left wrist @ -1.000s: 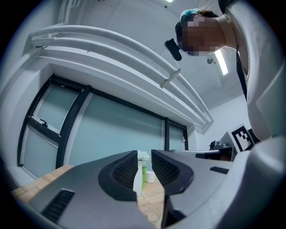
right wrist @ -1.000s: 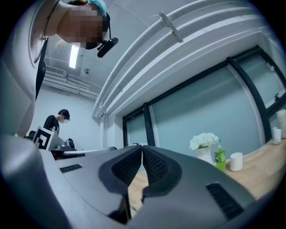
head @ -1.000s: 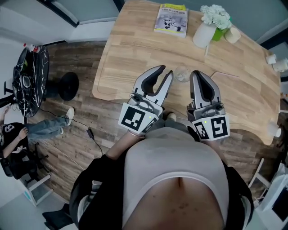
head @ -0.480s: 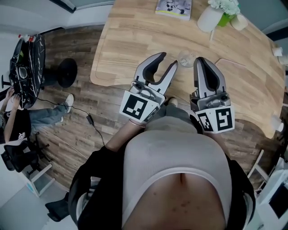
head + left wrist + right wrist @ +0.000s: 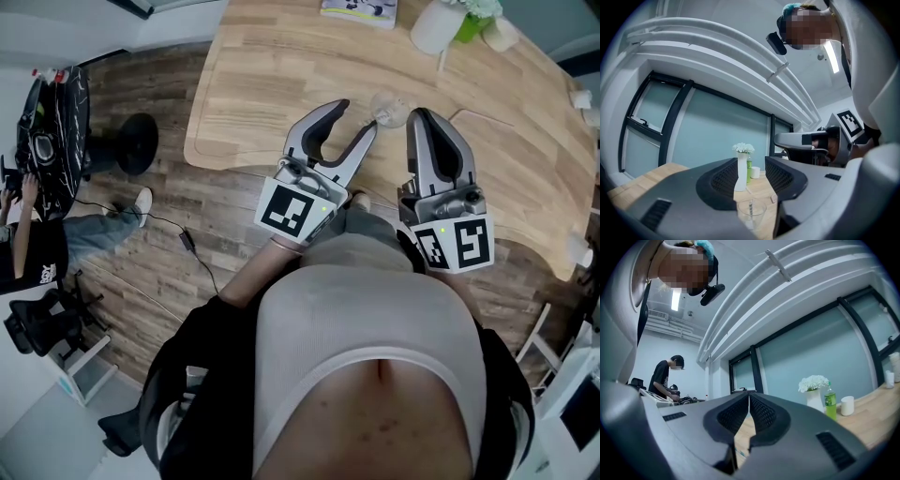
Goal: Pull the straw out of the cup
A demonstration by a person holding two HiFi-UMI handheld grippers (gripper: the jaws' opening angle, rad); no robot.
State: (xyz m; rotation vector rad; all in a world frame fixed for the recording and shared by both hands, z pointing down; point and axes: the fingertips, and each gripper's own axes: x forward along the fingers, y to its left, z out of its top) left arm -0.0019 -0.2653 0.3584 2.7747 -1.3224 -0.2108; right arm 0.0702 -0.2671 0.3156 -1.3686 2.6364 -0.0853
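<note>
Left tongs (image 5: 357,116): jaws just opened wide, empty, framing the clear glass cup (image 5: 759,212) ahead on the pale wooden counter (image 5: 262,84). Thin translucent straw (image 5: 751,206) stands inside the cup. Right tongs (image 5: 424,114): closed, empty. Grasp probably next.

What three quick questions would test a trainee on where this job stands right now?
1. True or false: the right claw has its jaws together.
2. What stands in the clear cup? A) a spoon B) a straw C) a flower
3. Fill the gap: the ___ claw is open, with the cup ahead of its jaws and not gripped.
Key: 1 true; 2 B; 3 left, meaning the left claw.
</note>
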